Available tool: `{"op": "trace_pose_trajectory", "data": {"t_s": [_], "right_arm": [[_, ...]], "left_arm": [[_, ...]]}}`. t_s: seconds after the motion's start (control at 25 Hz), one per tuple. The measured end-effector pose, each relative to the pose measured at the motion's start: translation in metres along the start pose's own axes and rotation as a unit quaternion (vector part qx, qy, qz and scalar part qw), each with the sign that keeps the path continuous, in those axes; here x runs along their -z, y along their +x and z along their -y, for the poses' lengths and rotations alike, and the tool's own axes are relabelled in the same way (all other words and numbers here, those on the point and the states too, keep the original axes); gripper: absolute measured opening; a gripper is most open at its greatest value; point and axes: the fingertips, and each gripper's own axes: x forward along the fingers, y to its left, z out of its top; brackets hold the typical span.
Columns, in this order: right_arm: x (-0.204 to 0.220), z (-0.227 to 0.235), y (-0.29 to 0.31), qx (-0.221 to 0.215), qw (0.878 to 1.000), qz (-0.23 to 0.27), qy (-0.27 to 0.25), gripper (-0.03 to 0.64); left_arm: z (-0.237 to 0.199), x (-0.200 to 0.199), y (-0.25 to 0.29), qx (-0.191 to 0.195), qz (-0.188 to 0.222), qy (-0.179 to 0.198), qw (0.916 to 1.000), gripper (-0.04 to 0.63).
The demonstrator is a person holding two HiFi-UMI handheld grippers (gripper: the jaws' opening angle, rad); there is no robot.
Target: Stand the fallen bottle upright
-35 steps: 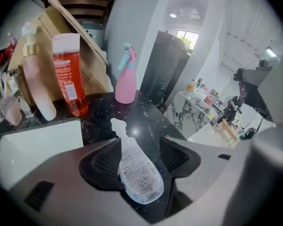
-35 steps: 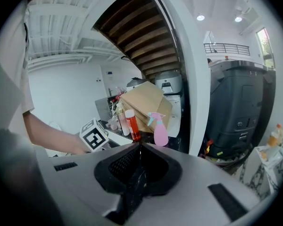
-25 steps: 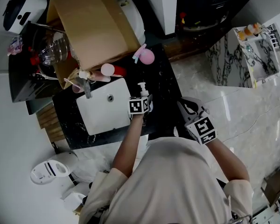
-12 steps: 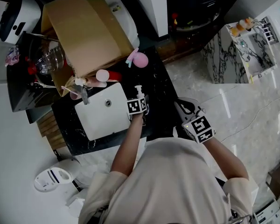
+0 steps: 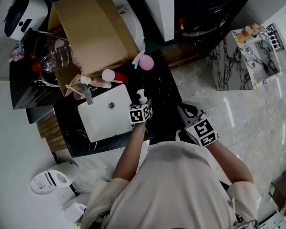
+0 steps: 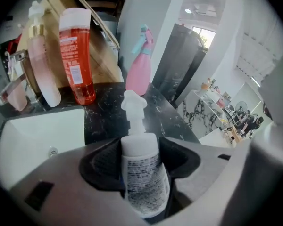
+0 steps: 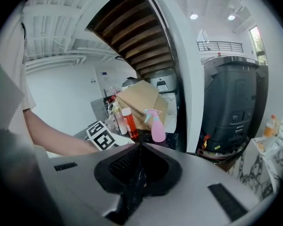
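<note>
Pump bottle (image 6: 142, 173): pump-up on worktop (image 6: 106, 109) beside sink (image 6: 35, 133), between left claw (image 6: 141, 150) jaws, now closing on it. Right claw (image 7: 137, 157): jaws together, empty. Risk, we judge: a slanted squeeze tips it sinkward.

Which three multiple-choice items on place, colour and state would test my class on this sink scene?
1. Where is the pump bottle? A on the dark counter beside the sink; B inside the sink; C across the sink.
2. The spray bottle's colour? A green; B pink; C black.
3. The right gripper's jaws? A wide apart; B clamped on something; C together, empty.
Answers: A, it stands on the dark counter next to the sink; B, its body is pink; C, its pads meet with nothing between.
</note>
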Motion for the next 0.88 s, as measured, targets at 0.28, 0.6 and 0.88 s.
{"op": "trace_pose_trajectory", "data": {"t_s": [0.28,0.6,0.88], "right_arm": [[-0.009,-0.014,-0.004,-0.013,1.000,0.003,-0.029,0.034],[-0.008,-0.023,-0.013,-0.023,0.998,0.005,-0.055,0.034],[-0.005,-0.034,-0.021,-0.036,0.997,0.002,-0.071,0.034]], "left_arm": [[0.002,-0.004,-0.022,0.000,0.052,-0.002,0.9986,0.253],[0.009,-0.006,-0.045,-0.009,0.119,0.015,0.9927,0.250],[0.017,-0.005,-0.061,-0.018,0.190,0.033,0.9811,0.250]]}}
